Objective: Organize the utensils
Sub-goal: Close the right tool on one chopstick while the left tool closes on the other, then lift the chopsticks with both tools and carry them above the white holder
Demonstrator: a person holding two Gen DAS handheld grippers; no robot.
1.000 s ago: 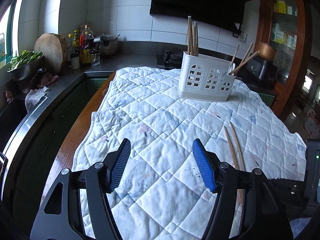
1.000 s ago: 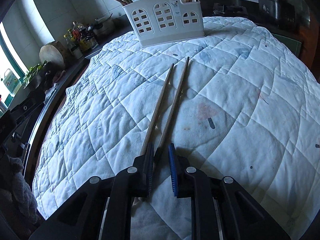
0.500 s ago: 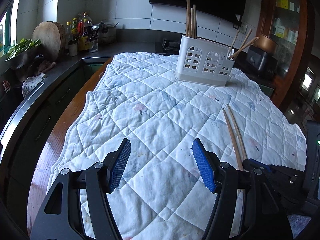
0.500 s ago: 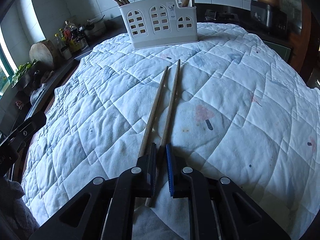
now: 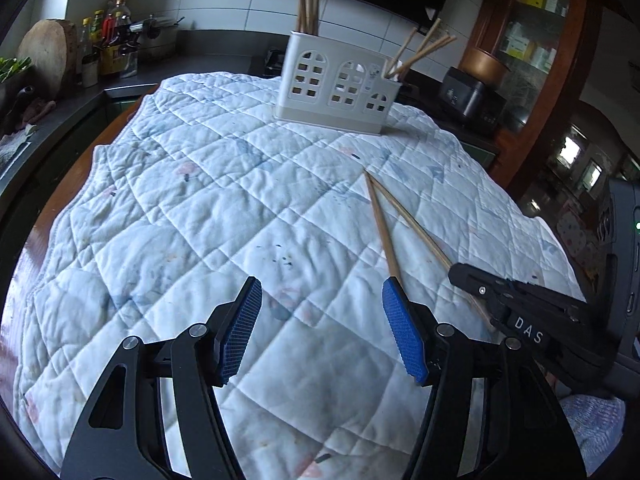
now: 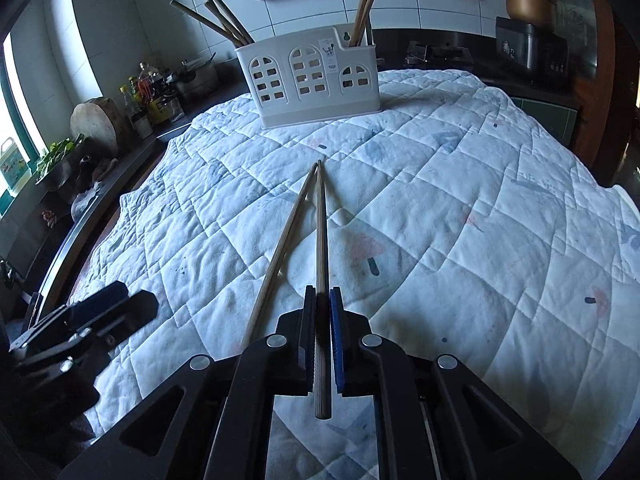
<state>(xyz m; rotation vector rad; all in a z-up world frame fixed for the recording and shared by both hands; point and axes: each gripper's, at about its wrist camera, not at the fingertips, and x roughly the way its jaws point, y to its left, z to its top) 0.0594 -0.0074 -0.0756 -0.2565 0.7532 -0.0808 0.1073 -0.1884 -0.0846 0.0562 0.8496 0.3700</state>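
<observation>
Now the right tool (image 6: 322,300) is clamped on one chopstick (image 6: 321,236); the other chopstick (image 6: 280,252) lies just left.

White glossy wall tiles (image 6: 300,12) rise ahead of the grippers. Left of them, a dark steel counter (image 5: 132,84) carries a round wooden chopping block (image 5: 46,54) near a bright window (image 6: 12,92). Far right stands a reddish wooden glass-fronted cabinet (image 5: 532,40).

black gripper (image 5: 322,330) frames with silver screws, ribbed blue pads (image 5: 402,338), white "das" lettering.
</observation>
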